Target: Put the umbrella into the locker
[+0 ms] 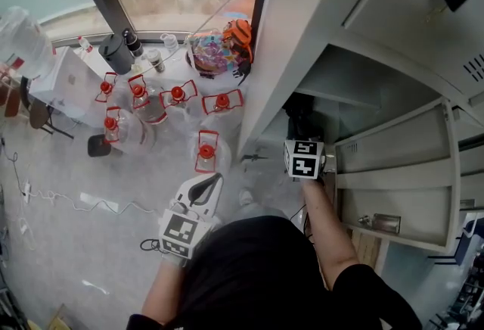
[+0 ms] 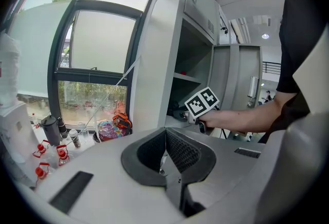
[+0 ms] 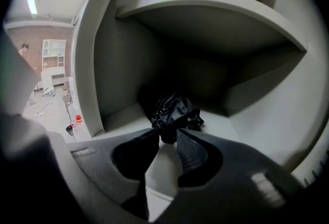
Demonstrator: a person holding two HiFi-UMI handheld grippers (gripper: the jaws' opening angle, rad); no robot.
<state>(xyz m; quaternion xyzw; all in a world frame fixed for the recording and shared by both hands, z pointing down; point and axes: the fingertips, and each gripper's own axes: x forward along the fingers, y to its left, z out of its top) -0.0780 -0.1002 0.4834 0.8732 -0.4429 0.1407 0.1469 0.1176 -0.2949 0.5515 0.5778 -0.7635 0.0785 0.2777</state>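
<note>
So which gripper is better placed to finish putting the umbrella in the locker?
Right. The right gripper is inside the locker, its jaws on the umbrella lying on the shelf; the left gripper is shut, empty and outside.

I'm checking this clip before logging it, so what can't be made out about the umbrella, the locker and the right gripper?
The umbrella: right gripper view, its far end merges into the dark back of the locker.
The right gripper: head view, its marker cube hides the jaws and the umbrella.
The red-capped jugs: head view, too small to read any label.
</note>
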